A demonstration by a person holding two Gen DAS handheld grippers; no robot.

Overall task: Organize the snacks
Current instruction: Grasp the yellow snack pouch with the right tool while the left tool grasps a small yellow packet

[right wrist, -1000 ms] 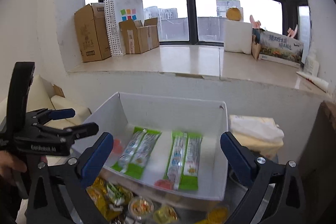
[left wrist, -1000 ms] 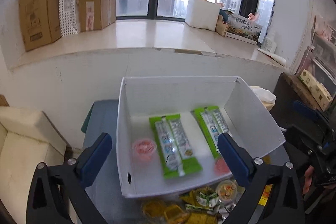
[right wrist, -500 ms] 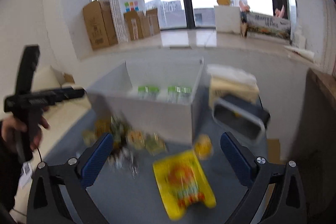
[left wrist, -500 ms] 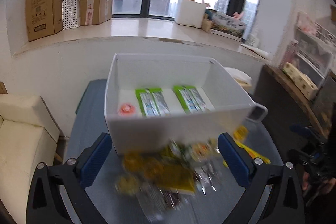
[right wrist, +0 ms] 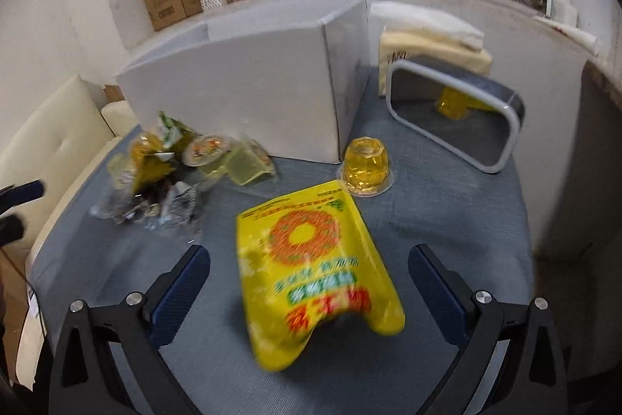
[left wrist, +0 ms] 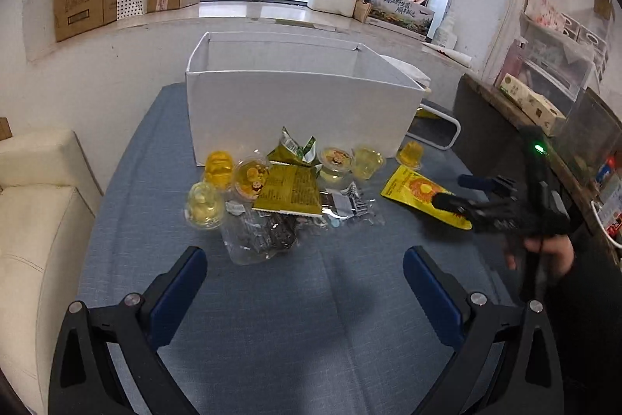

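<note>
Both grippers pulled back from white box (left wrist: pixel 295 104); left gripper (left wrist: pixel 305 282) and right gripper (right wrist: pixel 309 279) open, empty, right over yellow bag (right wrist: pixel 315 271); snack pile (left wrist: pixel 272 189) by the box's front wall on the tabletop still unsorted.

Large Chinese characters run across the yellow snack bag (right wrist: pixel 315 259) lying near the bench's front edge, too blurred to read, a long printed box (left wrist: pixel 400 11) on the windowsill bears white Chinese lettering too small to make out, and the olive packet (left wrist: pixel 289 189) carries only illegibly fine print.
</note>
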